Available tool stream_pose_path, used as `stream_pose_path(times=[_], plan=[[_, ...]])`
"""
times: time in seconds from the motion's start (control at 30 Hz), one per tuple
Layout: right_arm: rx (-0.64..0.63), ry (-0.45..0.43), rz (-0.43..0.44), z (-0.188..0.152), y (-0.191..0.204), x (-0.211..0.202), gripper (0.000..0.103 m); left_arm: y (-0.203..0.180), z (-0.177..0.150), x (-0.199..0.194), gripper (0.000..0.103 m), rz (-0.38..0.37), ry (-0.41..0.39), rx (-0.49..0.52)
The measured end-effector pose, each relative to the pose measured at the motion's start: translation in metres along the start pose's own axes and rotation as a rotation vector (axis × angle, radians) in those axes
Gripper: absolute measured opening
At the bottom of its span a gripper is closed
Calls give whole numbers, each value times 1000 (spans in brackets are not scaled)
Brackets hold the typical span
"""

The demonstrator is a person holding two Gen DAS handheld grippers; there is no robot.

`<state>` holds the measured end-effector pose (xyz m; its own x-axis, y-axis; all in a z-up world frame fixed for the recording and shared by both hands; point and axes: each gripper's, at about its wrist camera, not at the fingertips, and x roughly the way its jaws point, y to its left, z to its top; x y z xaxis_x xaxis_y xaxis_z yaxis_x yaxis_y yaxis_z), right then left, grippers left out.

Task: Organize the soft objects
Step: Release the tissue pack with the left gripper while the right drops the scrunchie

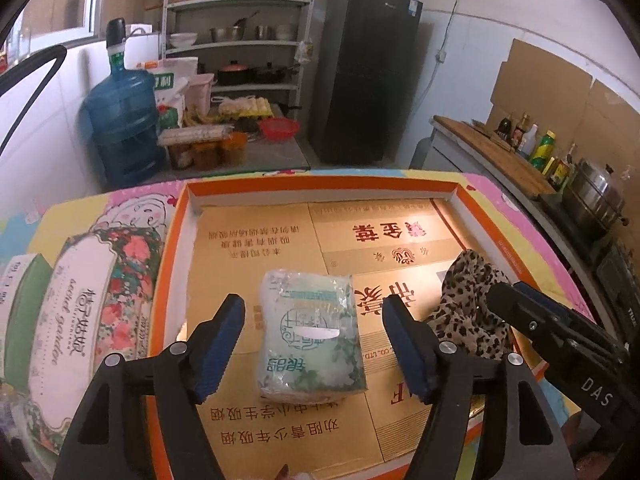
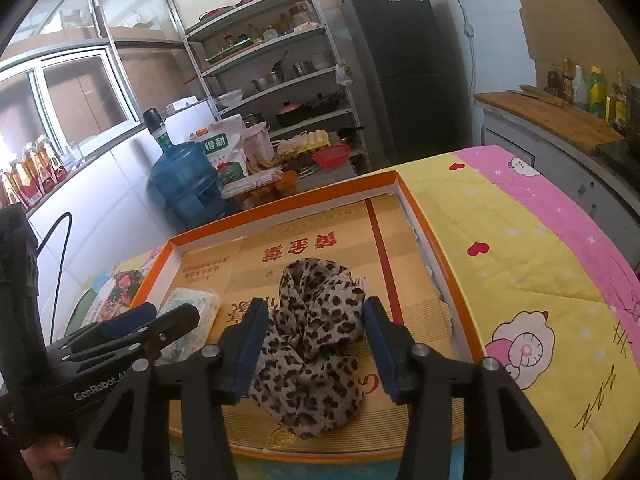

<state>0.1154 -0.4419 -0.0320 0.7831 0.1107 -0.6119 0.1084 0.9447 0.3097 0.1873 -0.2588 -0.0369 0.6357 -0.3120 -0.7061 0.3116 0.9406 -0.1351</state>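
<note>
A shallow orange-rimmed box (image 1: pixel 320 183) lined with tan cardboard lies on a patterned cloth. A pale green soft tissue pack (image 1: pixel 310 332) lies inside it, between the wide-open fingers of my left gripper (image 1: pixel 314 338), which do not touch it. A leopard-print cloth (image 2: pixel 316 340) lies bunched in the box to the right of the pack. My right gripper (image 2: pixel 316 344) is open with its fingers on either side of the cloth. The cloth also shows in the left wrist view (image 1: pixel 468 304), and the pack shows in the right wrist view (image 2: pixel 192 312).
A flowered tissue box (image 1: pixel 88 304) lies left of the orange box. The yellow and pink cloth (image 2: pixel 520 264) spreads to the right. Behind stand a blue water jug (image 1: pixel 124 128), shelves (image 1: pixel 236 44), a black fridge (image 1: pixel 360 76) and a counter with bottles (image 1: pixel 532 152).
</note>
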Motion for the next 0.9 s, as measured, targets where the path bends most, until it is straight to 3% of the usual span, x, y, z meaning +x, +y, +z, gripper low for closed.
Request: stream_pose_path(times=[0.37,0.9], plan=[[-10,-29,-17,-1,7,-18,49,2,0,-25,73,-9,-42,16],[-83,-69,-25,-2,49,-46,49,18,2,-84,73,83,-189,81]])
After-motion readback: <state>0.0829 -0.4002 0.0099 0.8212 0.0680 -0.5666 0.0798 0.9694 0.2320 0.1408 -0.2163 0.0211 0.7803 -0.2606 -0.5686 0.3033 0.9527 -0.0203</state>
